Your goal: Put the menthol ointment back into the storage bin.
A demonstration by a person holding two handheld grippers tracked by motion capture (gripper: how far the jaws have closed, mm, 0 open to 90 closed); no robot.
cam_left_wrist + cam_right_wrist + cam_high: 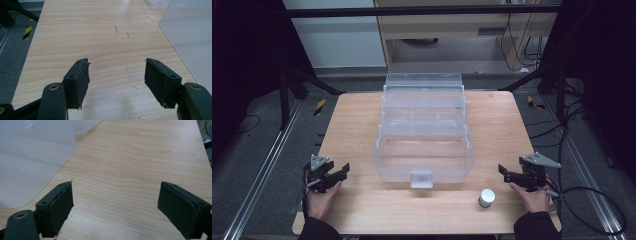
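Note:
A clear plastic tiered box [423,127] stands open in the middle of the wooden table [357,115], with a latch [421,178] on its front wall. A small white and grey cylinder [486,198] stands on the table in front of the box, to the right. My left gripper [343,171] rests near the table's left edge, open, with nothing between its jaws [117,72]. My right gripper [504,172] sits near the right edge, open and empty too [115,197]. The box's wall [190,32] shows at the right of the left gripper view and at the left [30,157] of the right gripper view.
Metal rails [262,165] run along the floor on both sides of the table. Black cables [592,195] lie on the floor at the right. A cabinet [452,25] stands beyond the table's far edge.

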